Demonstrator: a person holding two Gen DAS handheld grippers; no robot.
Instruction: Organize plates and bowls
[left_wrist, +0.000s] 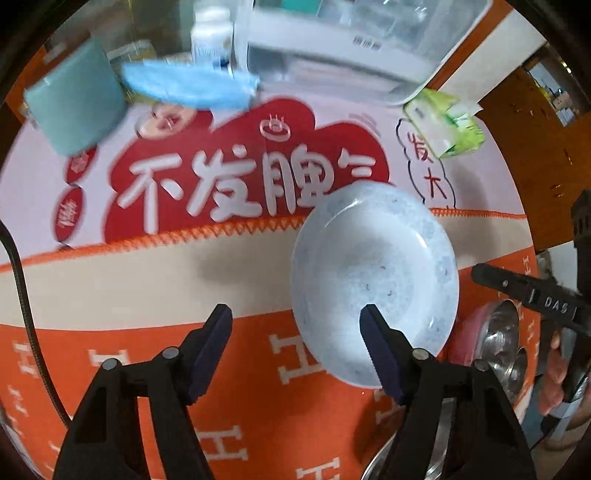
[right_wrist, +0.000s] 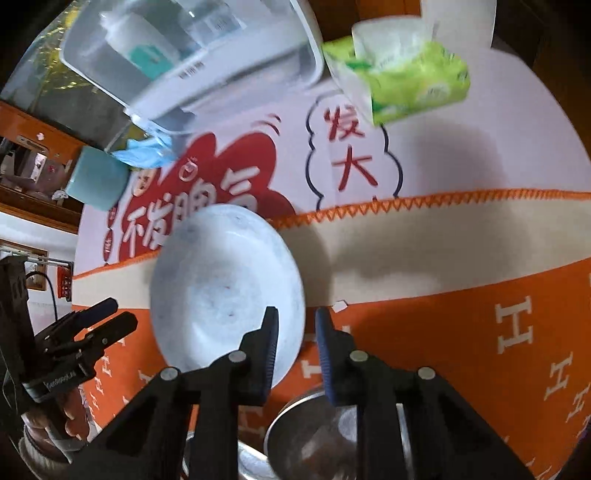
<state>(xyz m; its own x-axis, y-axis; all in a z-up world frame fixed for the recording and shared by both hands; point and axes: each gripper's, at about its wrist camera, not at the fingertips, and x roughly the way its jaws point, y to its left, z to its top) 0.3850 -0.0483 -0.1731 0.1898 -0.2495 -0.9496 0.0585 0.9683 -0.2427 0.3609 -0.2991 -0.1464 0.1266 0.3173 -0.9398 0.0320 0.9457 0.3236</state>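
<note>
A pale blue-white plate (left_wrist: 373, 280) (right_wrist: 225, 288) lies flat across the cloth's orange stitched seam. My left gripper (left_wrist: 295, 325) is open, one finger over the plate's near part and the other over the cloth beside it. My right gripper (right_wrist: 295, 319) stands narrowly open astride the plate's right rim, and I see no pad pressing on it. Steel bowls (left_wrist: 506, 332) (right_wrist: 325, 435) sit close to me under the grippers. In the left wrist view one of the right gripper's fingers (left_wrist: 517, 288) shows at the right. The left gripper (right_wrist: 119, 313) appears at the left of the right wrist view.
An orange cloth with white H letters (left_wrist: 258, 350) covers the near table. Behind it are a green tissue pack (left_wrist: 447, 125) (right_wrist: 413, 81), a clear plastic box (left_wrist: 351, 48), a teal cup (left_wrist: 77, 99), a blue cloth (left_wrist: 192, 85) and a white bottle (left_wrist: 210, 37). A black cable (left_wrist: 22, 295) runs at left.
</note>
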